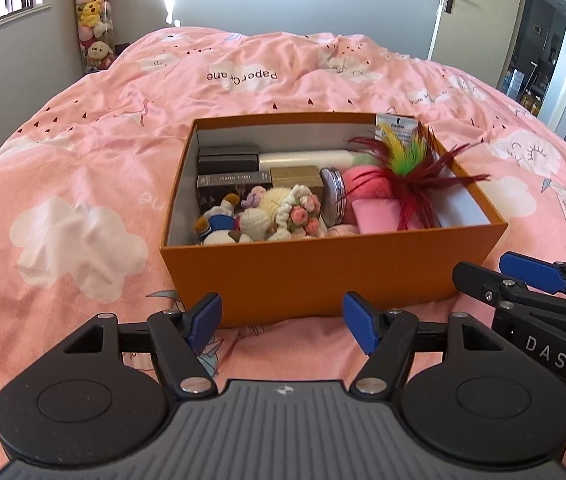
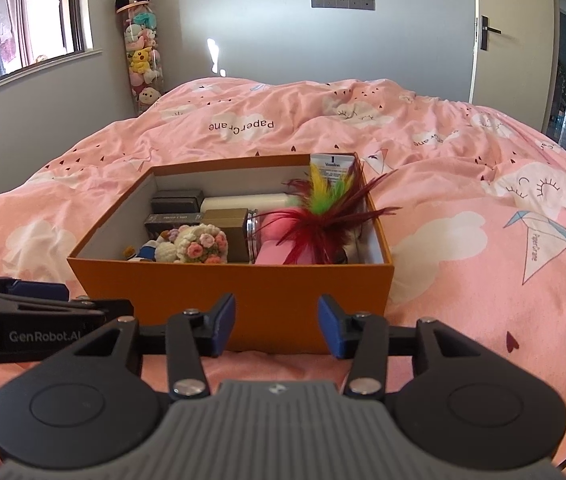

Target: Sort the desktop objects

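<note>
Your box [image 1: 323,276] is an open orange cardboard rectangle w/ a pale grey-white lining, sitting on the bed just beyond both claws. It's packed. Far left corner: two dark flat cases [image 1: 228,159] stacked, w/ a long white roll [image 1: 303,159] lying beside them along the far wall. In front of those, a dark printed carton [image 1: 234,181] and a tan, wood-look block [image 1: 297,178]. Near left: knitted toys, incl. a small blue-and-white figure [image 1: 217,226] and a cream crochet piece w/ pink yarn flowers [image 1: 297,212]. Middle: a round metal tin [image 1: 333,196] standing on edge. Right of it, a fuzzy pink ball [image 1: 363,184] and a smooth pink pad [image 1: 377,216]. Over these lies a feather toy [image 1: 411,168], dark red plumes w/ yellow and green tufts, tips poking past the right rim. A white tube [image 1: 397,128] leans in the far right corner.

Your left claw [image 1: 281,326] is spread wide, nothing between its ribbed blue pads, pointed at the box's near wall but not touching. Your right claw [image 2: 277,326] is partly open, also holding nothing, just short of the same wall; the two claws sit side by side.

All round is a soft, rumpled pink quilt [image 1: 83,160] w/ white clouds and small red hearts. Far left corner of the room: a tall clear tube of plush toys [image 2: 143,60], panda on top.
</note>
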{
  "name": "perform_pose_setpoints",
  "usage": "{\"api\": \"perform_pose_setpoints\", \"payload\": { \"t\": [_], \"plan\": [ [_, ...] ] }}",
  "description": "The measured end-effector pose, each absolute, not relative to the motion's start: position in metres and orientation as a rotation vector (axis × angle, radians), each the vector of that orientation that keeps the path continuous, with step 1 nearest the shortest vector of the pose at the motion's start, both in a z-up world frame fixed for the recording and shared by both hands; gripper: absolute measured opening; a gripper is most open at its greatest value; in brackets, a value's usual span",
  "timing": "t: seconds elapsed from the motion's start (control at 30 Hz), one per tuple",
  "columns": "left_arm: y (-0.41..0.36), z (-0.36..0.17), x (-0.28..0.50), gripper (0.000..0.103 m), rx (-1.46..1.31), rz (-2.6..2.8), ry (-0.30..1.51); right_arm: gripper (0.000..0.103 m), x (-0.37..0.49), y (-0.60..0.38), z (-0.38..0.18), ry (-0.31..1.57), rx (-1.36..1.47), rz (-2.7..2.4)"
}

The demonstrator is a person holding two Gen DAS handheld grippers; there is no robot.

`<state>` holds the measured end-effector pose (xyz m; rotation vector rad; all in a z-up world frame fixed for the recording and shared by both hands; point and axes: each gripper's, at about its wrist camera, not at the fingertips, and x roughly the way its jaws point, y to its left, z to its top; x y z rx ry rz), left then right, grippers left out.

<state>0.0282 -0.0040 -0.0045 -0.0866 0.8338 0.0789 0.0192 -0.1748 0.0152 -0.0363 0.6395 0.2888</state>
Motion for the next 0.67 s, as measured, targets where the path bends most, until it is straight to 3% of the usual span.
{"api": "perform_pose_setpoints", "payload": {
  "t": [0.67],
  "plan": [
    [-0.0055, -0.0047, 0.0273, 0.081, -0.083, 0.064, 0.841, 0.053, 0.016, -0.1692, 0.0156, 0.639, -0.061, 0.298]
  ]
}}
